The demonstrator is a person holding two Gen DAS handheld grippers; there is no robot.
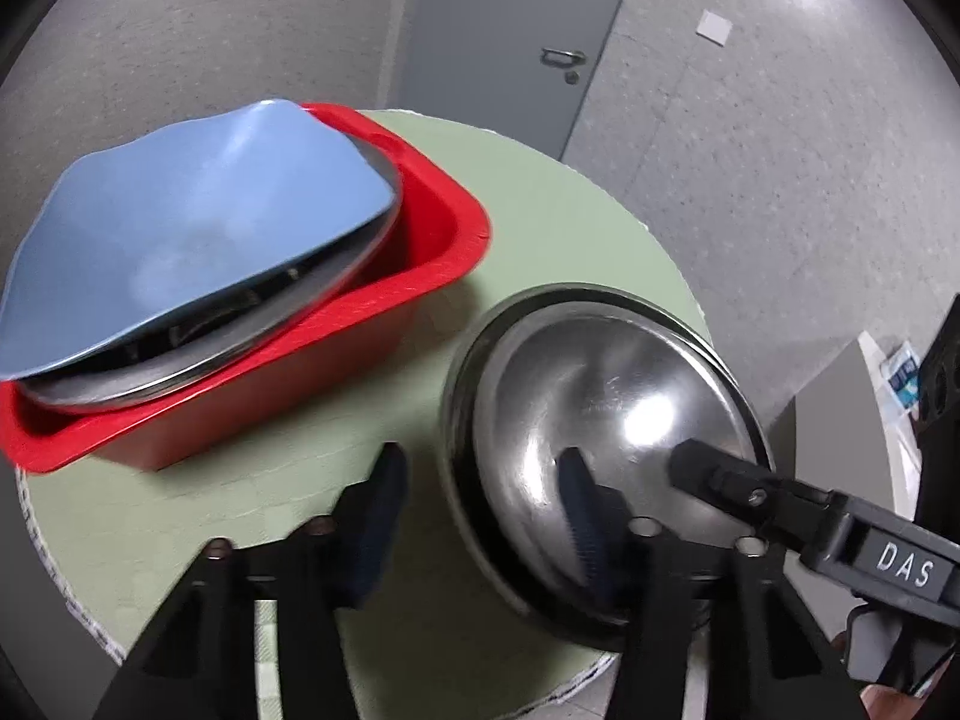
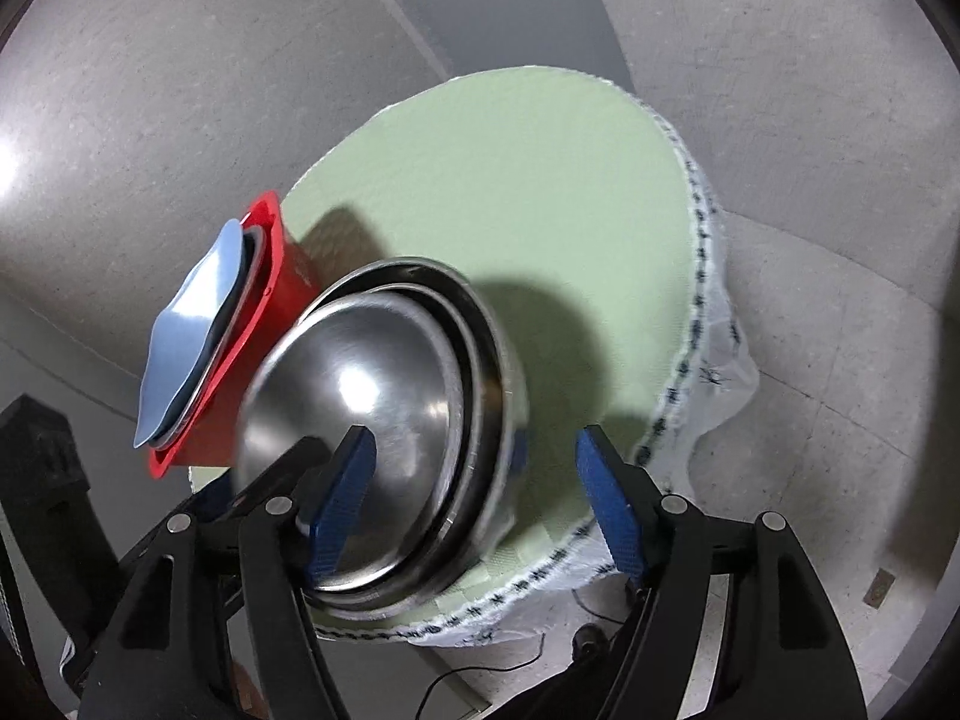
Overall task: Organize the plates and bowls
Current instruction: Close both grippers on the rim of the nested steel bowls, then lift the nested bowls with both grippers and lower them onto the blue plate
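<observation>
The round table with its pale green cover [image 1: 540,228] fills the ground ahead of both grippers, its white stitched fringe hanging over the edge on the right gripper's right side. Ahead and to the left of the left gripper sits the red tub [image 1: 444,240], holding a steel plate [image 1: 336,294] with the wavy blue plate [image 1: 198,228] resting tilted on top of it; from the right wrist view the same tub lies far out to the left, beyond the bowls.

The stack of nested steel bowls [image 2: 390,408] stands on the table between the two tools, near the table's closer edge. The top bowl appears tipped rather than seated flat in the ones beneath.

The left gripper [image 1: 480,516] points forward and down, spread wide: its right finger [image 1: 582,510] reaches inside the top bowl, the left one [image 1: 378,516] hangs outside over the green cover, and whether either touches the rim cannot be told. The right gripper [image 2: 474,504] comes in from the other side, also spread wide, grasping nothing; its left finger [image 2: 342,504] lies over the bowl's inside, its right finger over bare cover just beside the stack. Its dark tip shows in the left wrist view, over the bowl's right rim.
</observation>
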